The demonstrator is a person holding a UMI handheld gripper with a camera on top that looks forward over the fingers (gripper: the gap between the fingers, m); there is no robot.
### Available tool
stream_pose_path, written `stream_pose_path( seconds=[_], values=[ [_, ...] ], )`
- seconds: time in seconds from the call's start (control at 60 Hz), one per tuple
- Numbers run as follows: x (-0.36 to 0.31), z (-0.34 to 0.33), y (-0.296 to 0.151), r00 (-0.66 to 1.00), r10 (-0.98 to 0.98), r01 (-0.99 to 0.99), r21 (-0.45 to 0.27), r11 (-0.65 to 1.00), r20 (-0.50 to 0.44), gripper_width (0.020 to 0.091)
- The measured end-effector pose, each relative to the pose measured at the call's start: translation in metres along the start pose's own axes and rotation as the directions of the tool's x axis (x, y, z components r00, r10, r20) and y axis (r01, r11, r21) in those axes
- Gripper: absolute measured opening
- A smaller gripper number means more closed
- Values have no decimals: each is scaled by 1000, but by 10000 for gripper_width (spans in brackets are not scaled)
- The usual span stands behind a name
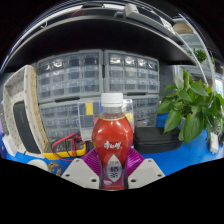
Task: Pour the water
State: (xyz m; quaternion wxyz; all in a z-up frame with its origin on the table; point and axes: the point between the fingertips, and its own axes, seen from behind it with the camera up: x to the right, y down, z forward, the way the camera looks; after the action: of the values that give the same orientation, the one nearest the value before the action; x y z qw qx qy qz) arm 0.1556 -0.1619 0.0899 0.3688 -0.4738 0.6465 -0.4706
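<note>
One red bottle (112,138) with a white cap stands pinched between the hand-held gripper's (112,172) two fingers — one potted plant (192,103) to its right on the blue table (185,155).

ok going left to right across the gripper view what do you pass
white monitor-like device → yellow-handled tool on the table → red drink bottle with white cap, between the gripper fingers → black tray → green potted plant

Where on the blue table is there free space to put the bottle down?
The tool is shut on the red plastic bottle with a white cap. Bare blue table lies right of the bottle, below the green leafy plant. Left of the bottle is crowded by the yellow-handled scissors.
</note>
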Motion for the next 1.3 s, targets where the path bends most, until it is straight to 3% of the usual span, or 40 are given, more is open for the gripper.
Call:
stream_pose_path(
  seconds=[0.133, 0.3, 0.383, 0.5, 0.767, 1.017, 1.2, 1.3],
  values=[
    [-1, -4, 1, 1000, -15, 15, -1, 1000, 17, 298],
    [0, -4, 2, 1000, -14, 15, -17, 1000, 8, 464],
    [7, -11, 14, 999, -48, 47, -63, 997, -18, 682],
    [11, -30, 30, 998, -50, 45, -107, 993, -39, 806],
    [-12, -140, 36, 999, 3, -11, -166, 986, -47, 794],
    [-49, -235, -21, 1000, 2, -7, -168, 986, -30, 795],
    [-73, -278, -60, 1000, 6, -8, -122, 992, -18, 798],
    [-81, -295, -67, 1000, -12, 10, -131, 991, -18, 797]
  ],
)
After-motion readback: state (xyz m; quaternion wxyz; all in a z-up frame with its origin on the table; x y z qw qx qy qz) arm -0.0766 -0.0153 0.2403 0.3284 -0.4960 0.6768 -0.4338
